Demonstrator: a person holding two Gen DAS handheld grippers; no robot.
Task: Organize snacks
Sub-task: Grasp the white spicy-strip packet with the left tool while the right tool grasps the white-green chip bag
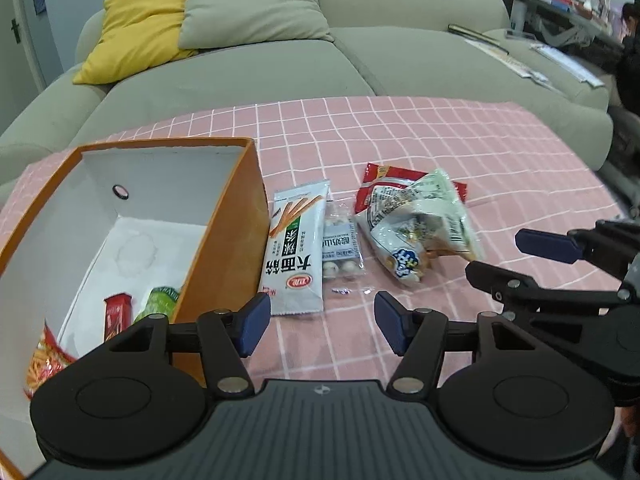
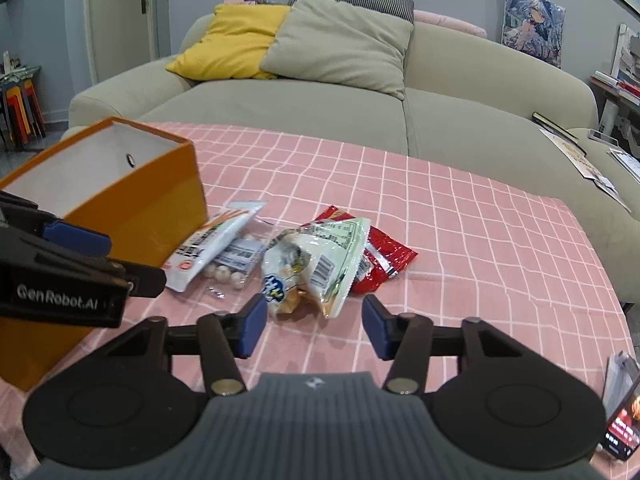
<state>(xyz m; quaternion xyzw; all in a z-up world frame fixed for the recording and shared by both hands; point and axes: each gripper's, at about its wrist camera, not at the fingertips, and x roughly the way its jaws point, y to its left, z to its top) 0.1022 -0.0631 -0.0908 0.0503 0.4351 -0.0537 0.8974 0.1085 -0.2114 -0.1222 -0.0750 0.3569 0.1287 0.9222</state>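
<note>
The snacks lie in a loose row on the table (image 1: 460, 140) just right of the orange box (image 1: 224, 240). Nearest the box is a long white stick-snack packet (image 1: 298, 248) touching its wall; a clear pack of small white balls (image 1: 342, 248) lies just beside that, then a crumpled white-and-green bag (image 1: 420, 224) resting on top of a red packet (image 1: 374, 184). Inside the box, on its white floor, sit a small red packet (image 1: 117, 314), a green one (image 1: 160, 300) and a red-and-yellow bag (image 1: 46, 360) against the near wall.

The left gripper (image 1: 318, 322) is held low and level over the table's near edge, jaws spread wide and empty, pointing at the gap below the white packet and the clear pack. The right gripper (image 2: 314, 326) is also low, jaws wide apart with nothing between them, aimed at the crumpled bag (image 2: 320, 264) just ahead of its blue pads (image 2: 254, 326). Each gripper shows at the edge of the other's view.

The table wears a pink cloth with a white grid. Behind it stands a beige sofa (image 2: 360, 104) with a yellow cushion (image 2: 236, 40) and a beige cushion (image 2: 340, 44). A phone (image 2: 624, 428) with a lit screen stands at the table's right corner.
</note>
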